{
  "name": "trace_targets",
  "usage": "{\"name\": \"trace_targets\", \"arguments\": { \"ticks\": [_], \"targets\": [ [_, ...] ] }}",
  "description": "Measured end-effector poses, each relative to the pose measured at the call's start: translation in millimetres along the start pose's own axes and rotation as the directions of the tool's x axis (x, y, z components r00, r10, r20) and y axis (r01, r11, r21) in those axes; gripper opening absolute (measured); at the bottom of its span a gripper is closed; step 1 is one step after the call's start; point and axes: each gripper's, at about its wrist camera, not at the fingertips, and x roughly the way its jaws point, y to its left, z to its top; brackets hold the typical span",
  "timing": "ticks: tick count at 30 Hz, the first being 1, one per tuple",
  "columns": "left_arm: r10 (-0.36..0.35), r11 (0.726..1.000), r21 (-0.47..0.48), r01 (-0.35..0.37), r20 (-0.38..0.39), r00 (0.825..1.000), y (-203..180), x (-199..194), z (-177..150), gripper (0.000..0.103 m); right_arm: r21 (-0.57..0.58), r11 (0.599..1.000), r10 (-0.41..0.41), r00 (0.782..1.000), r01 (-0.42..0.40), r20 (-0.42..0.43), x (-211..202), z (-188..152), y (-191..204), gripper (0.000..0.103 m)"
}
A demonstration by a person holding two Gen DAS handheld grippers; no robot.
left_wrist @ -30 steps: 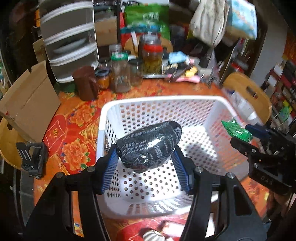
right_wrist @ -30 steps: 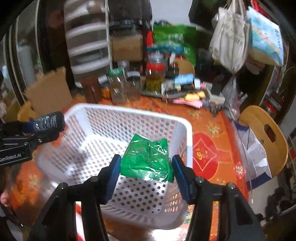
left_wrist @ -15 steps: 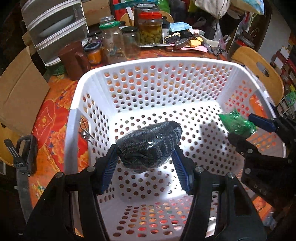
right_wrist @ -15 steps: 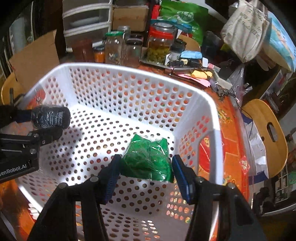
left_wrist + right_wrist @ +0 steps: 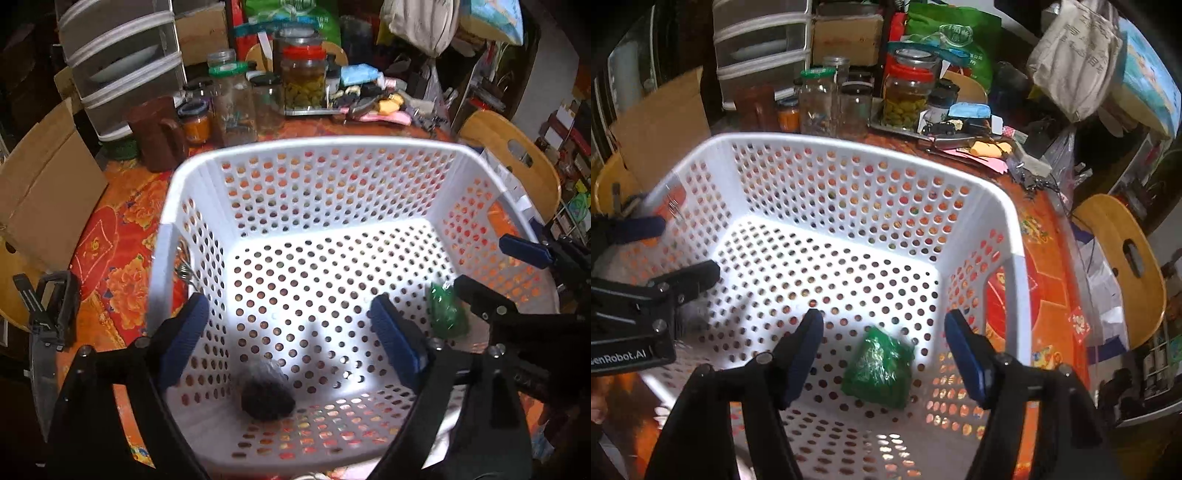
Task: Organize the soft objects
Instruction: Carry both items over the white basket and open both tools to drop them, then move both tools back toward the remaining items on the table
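White basket (image 5: pixel 280 155): two soft packets.

Dim warm room; strong light from above whitens the basket (image 5: pixel 306 147) floor, casting finger shadows there. Fisheye bends and darkens the edges. Dark bundle (image 5: pixel 266 392) and green packet (image 5: pixel 877 367) motion-blurred; background clutter soft.
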Motion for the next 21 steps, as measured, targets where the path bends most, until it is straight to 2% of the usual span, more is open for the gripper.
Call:
{"name": "trace_targets", "arguments": {
  "ticks": [1, 2, 4, 9, 13, 18, 21],
  "targets": [
    [0.007, 1.000, 0.001, -0.007, 0.019, 1.000, 0.6, -7.3, -0.1, 0.101, 0.003, 1.000, 0.000, 1.000, 0.000, 0.008, -4.2, -0.5, -1.2, 0.074],
    [0.017, 1.000, 0.000, -0.017, 0.045, 0.999, 2.0, -17.5, -0.6, 0.103, 0.004, 1.000, -0.005, 1.000, 0.004, 0.021, -9.4, -1.3, -1.9, 0.076],
    [0.020, 1.000, -0.004, -0.019, 0.081, 0.996, 3.8, -35.0, -2.7, 0.103, 0.005, 1.000, -0.014, 0.999, 0.014, 0.051, -21.8, -4.1, -4.9, 0.084],
    [0.010, 1.000, -0.013, -0.008, 0.157, 0.988, 8.7, -76.4, -15.1, 0.103, 0.032, 0.999, -0.002, 0.995, -0.001, 0.095, -49.6, -14.4, -15.4, 0.092],
    [-0.001, 0.999, -0.038, 0.009, 0.217, 0.976, 14.7, -110.9, -39.1, 0.103, 0.050, 0.998, 0.024, 0.985, -0.033, 0.172, -78.5, -30.2, -21.8, 0.095],
    [-0.011, 0.999, -0.029, 0.019, 0.258, 0.966, 17.5, -140.4, -74.3, 0.103, 0.059, 0.997, 0.042, 0.973, -0.057, 0.226, -102.1, -54.1, -22.8, 0.095],
    [0.008, 0.999, -0.033, 0.002, 0.293, 0.956, 19.3, -157.3, -94.4, 0.103, 0.065, 0.996, 0.044, 0.965, -0.063, 0.259, -118.7, -70.8, -20.8, 0.095]
  ]
}}
